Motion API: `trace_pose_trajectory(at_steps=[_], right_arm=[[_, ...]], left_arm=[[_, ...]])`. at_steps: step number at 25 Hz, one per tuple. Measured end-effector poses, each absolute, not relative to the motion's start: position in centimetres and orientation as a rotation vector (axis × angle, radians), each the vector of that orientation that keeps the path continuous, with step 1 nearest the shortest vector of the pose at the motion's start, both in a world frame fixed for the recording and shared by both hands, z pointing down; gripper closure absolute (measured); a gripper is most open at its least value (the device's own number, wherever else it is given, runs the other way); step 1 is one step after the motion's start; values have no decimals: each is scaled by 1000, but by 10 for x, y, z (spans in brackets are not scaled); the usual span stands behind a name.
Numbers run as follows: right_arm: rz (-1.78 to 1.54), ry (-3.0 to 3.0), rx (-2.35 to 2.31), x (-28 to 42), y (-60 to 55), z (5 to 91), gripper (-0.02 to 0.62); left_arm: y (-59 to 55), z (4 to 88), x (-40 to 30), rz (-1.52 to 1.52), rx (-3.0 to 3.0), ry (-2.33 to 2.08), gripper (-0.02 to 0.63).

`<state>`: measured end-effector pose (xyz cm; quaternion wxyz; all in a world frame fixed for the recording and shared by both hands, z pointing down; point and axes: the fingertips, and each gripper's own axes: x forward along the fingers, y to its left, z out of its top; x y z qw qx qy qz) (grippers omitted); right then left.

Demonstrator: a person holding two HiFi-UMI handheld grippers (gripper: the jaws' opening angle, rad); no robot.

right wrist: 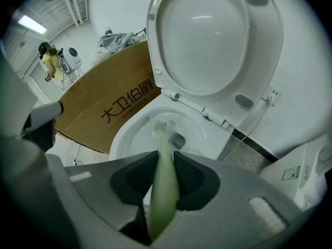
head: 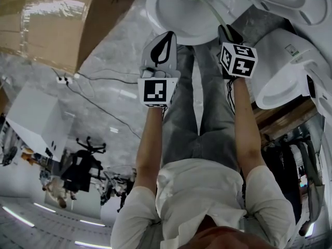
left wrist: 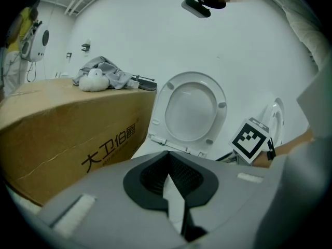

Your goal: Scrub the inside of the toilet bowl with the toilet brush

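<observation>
Axis: the toilet brush [right wrist: 164, 183] runs straight out from the right tool [right wrist: 166, 157], its head pointing down into the toilet bowl [right wrist: 122, 137].
Look: pale green handle, short white bristles at the tip.
Grip: the right tool's jaws clamp the handle.
Other side: the left tool [left wrist: 167, 154] is pressed shut, empty, near the bowl's rim.

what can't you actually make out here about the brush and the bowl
1. Whether the bristles of the pale green toilet brush touch the white ceramic toilet bowl: too small in the right gripper view, partly cut by the top edge in the head view.
2. The bowl's near inner wall: right gripper view, hidden behind the right gripper.
3. The bowl's inside in the left gripper view: hidden behind the shut left gripper.
</observation>
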<state>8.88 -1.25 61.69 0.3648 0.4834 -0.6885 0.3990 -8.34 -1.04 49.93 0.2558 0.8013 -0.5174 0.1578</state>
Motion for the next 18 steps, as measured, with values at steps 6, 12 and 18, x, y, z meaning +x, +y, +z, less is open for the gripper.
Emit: trace_pose_trajectory(at_steps=[6,12,18], right_arm=[[1093,-1728,1278,79,-18,633,500],[1143,-1721,1258,66,-23,645,500],[1177,-1716,1194,54,-14,654,500]], left_arm=[[-5,501,-83,426,2166,-1399,588],[0,506,-87,423,2153,-1406,588],[1,506,-91,402,2146,-1417,588]])
